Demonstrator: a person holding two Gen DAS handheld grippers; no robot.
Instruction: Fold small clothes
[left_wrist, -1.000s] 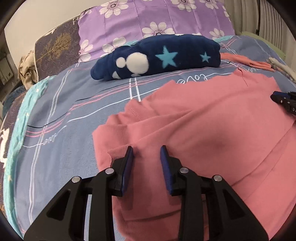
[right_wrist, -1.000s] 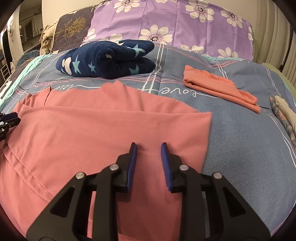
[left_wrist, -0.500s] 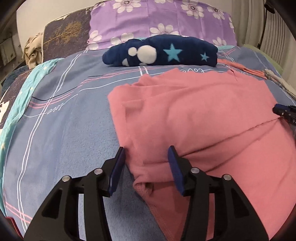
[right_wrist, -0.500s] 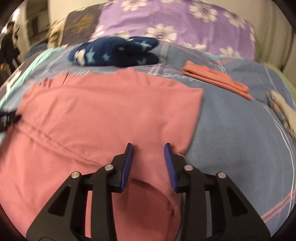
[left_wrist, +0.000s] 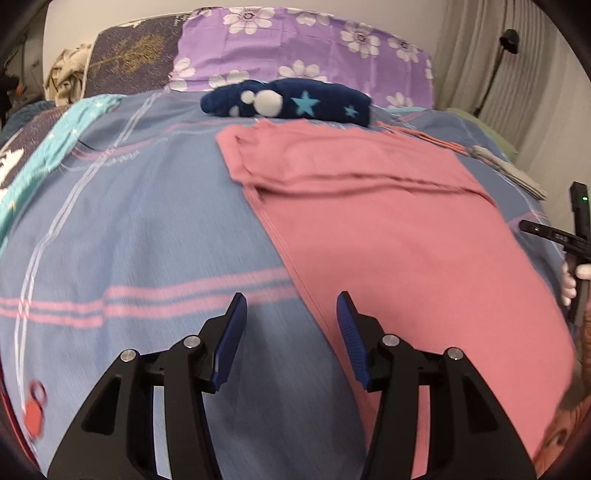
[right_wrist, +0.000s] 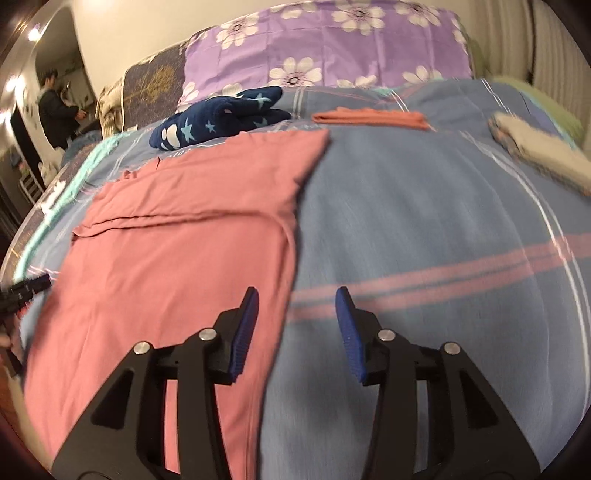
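Note:
A pink garment (left_wrist: 388, 229) lies flat on the blue striped bedcover (left_wrist: 140, 221), its far part folded over with a crease running across. My left gripper (left_wrist: 290, 299) hovers open at the garment's near left edge; the hem runs under the gap and the pads press on nothing. My right gripper (right_wrist: 295, 291) hangs over the near right edge of the pink garment (right_wrist: 177, 258), its jaws opening with only the hem beneath them. The right gripper's black body (left_wrist: 554, 236) shows at the left wrist view's right border, with a hand on it.
A navy star-patterned fleece (right_wrist: 221, 118) lies at the far side before a purple flowered pillow (right_wrist: 325, 48). A folded orange cloth (right_wrist: 369, 116) and a folded beige cloth (right_wrist: 539, 155) lie at the far right. A person (right_wrist: 55, 110) stands in the back left doorway.
Both grippers have drawn back toward the near side of the bed and out to the garment's side edges. Their jaws stand wider than before. The garment's fold now lies farther off.

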